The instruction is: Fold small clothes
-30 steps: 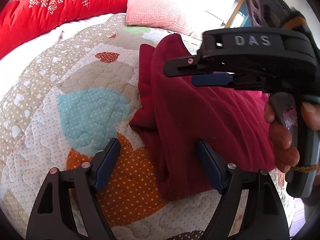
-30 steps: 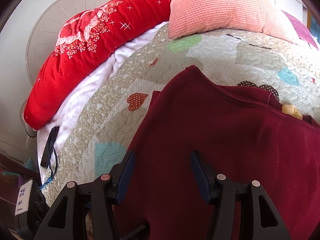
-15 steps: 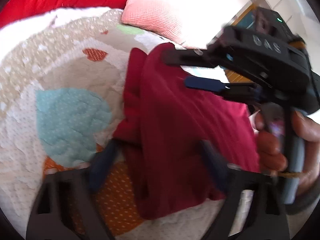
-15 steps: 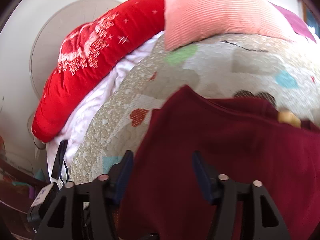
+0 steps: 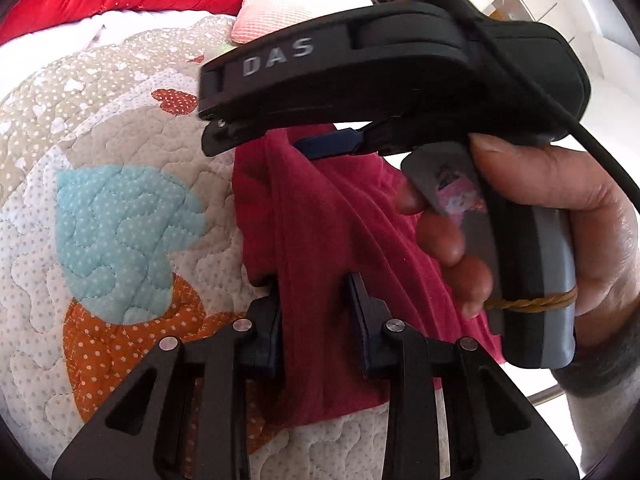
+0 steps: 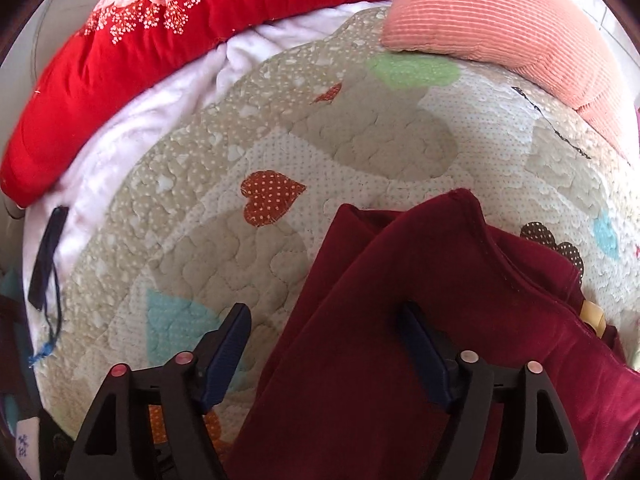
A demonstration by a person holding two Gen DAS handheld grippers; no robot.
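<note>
A dark red garment (image 5: 332, 232) lies bunched on the patchwork quilt (image 5: 120, 208). My left gripper (image 5: 316, 312) has its jaws closing on an upright fold at the garment's near edge, and the blue pads press the cloth from both sides. A hand holds my right gripper (image 5: 276, 140) just above the garment's far part. In the right wrist view the right gripper (image 6: 324, 340) points steeply down with its jaws opening. The garment's (image 6: 440, 320) left edge lies between its fingers, and neither pad presses it.
A red flowered duvet (image 6: 140, 40) and a white blanket (image 6: 160, 100) run along the far left of the bed. A pink pillow (image 6: 500, 12) sits at the far right. A dark strap (image 6: 48, 256) hangs at the left edge.
The left jaws narrowed from wide apart onto the garment's fold. The right gripper came nearer across the left view, and its jaws spread wider over the garment's edge.
</note>
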